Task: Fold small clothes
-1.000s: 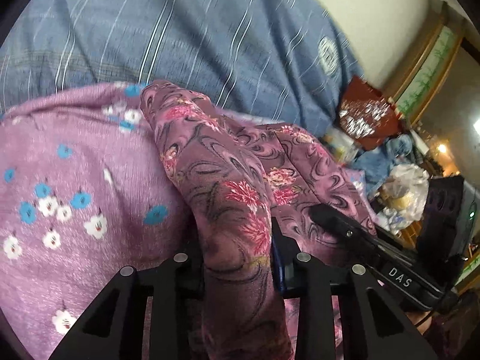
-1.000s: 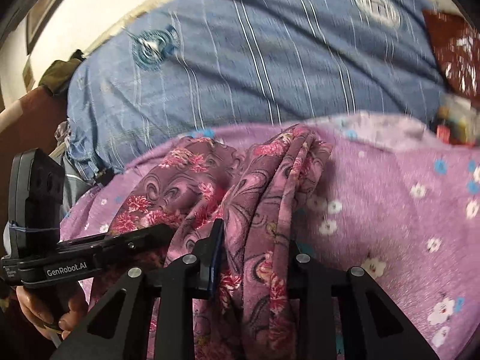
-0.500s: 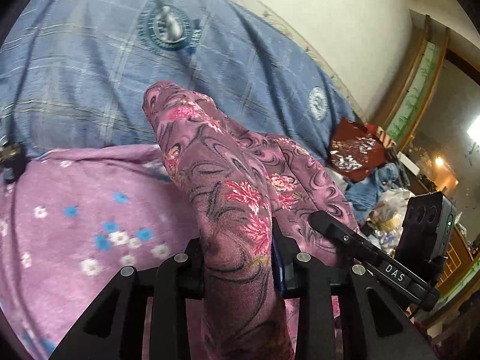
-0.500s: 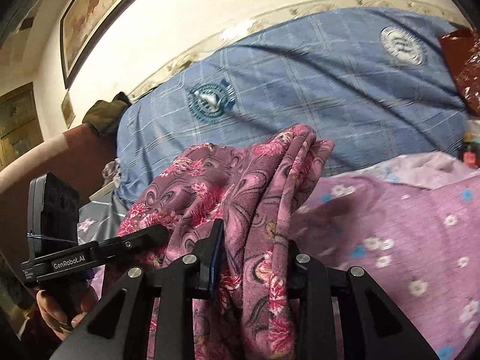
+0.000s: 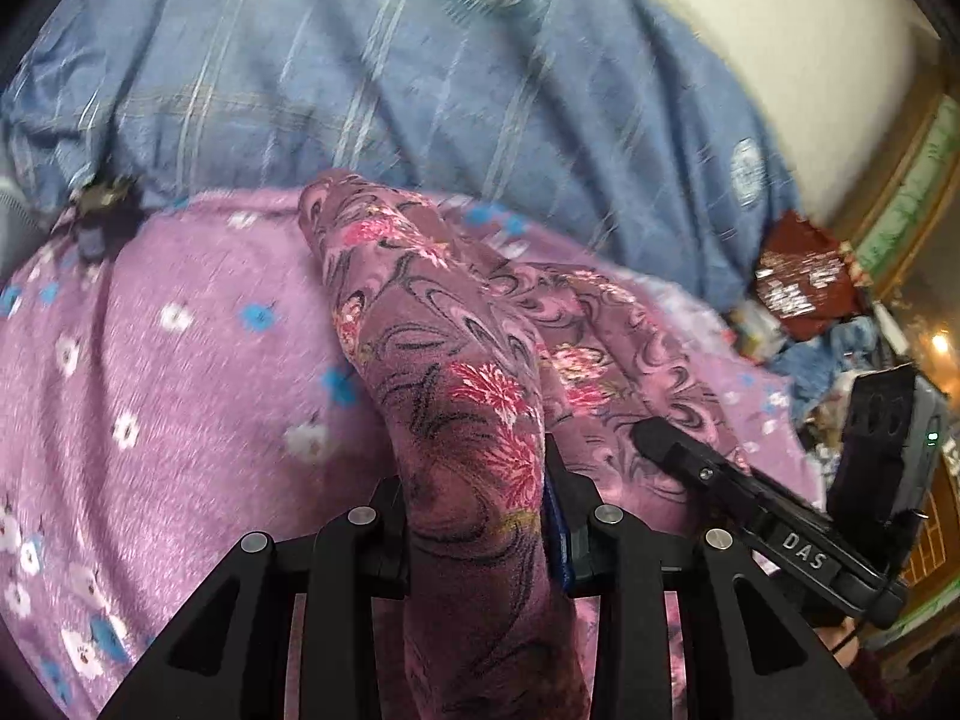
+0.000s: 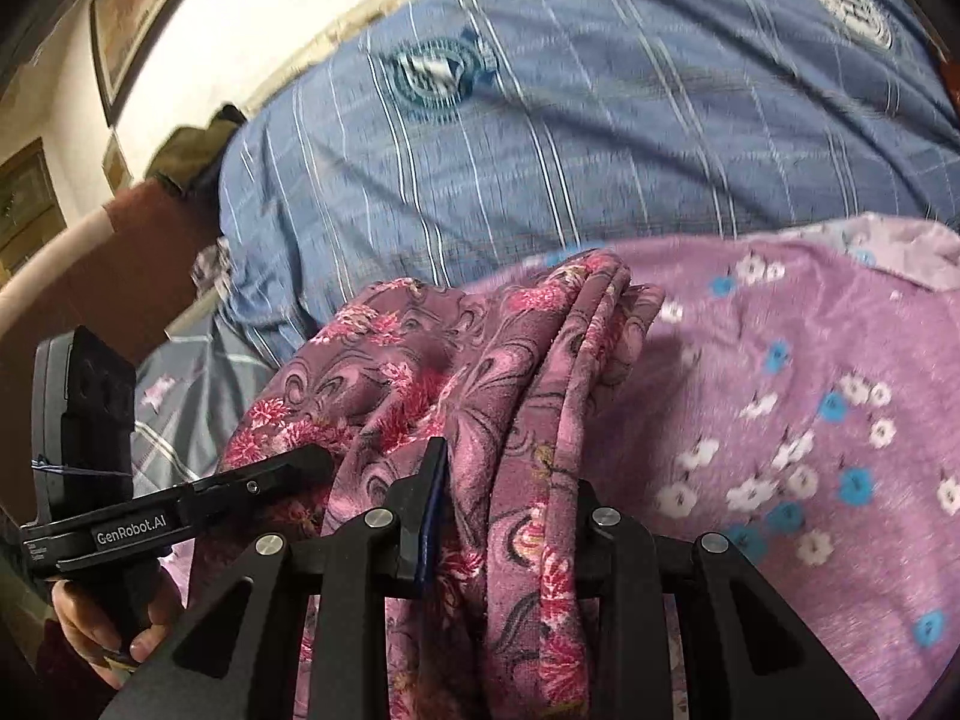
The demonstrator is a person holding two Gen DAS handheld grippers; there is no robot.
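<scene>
A mauve garment with pink flowers and dark swirls (image 5: pixel 456 372) hangs stretched between both grippers above the bed. My left gripper (image 5: pixel 480 516) is shut on a bunched fold of it, the cloth filling the gap between its black fingers. My right gripper (image 6: pixel 504 516) is shut on the other bunched end of the garment (image 6: pixel 498 396). The right gripper's body shows at the right of the left wrist view, the left gripper's body and the hand holding it at the lower left of the right wrist view. The fabric between the two sags in soft folds.
Under the garment lies a purple blanket with white and blue flowers (image 5: pixel 150 390) (image 6: pixel 810 420). Behind it is a blue striped bedcover (image 5: pixel 420 72) (image 6: pixel 570 138). A dark red bag (image 5: pixel 804 282) and clutter sit at the far right; a wall with a framed picture (image 6: pixel 138 6) rises at the left.
Both grippers have swung across the bed with the garment still clamped. The views pitched up toward the wall, then back down onto the purple blanket; the grip and folds look unchanged.
</scene>
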